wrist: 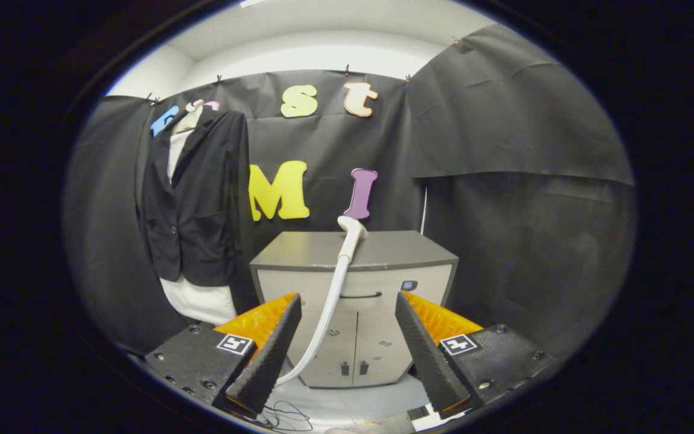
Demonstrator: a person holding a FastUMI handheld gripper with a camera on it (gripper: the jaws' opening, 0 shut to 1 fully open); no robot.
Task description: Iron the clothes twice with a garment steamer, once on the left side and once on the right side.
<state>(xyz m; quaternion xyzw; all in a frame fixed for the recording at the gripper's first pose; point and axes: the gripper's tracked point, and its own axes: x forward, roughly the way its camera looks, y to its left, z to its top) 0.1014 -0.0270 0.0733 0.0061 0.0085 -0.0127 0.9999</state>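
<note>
A dark blazer (193, 205) over a white shirt (199, 301) hangs on a hanger against the booth wall, beyond and left of my fingers. The white garment steamer head (352, 232) rests on top of a grey cabinet (395, 250) straight ahead, its white hose (329, 313) curving down the cabinet front toward the floor. My gripper (348, 310) is open, well short of the cabinet, with nothing between its fingers; the hose shows in the gap between them, farther off.
The cabinet has two lower doors and a drawer with a dark handle (361, 295). Thin dark cables (287, 416) lie on the pale floor just below my fingers. Black cloth walls close in behind and to the right.
</note>
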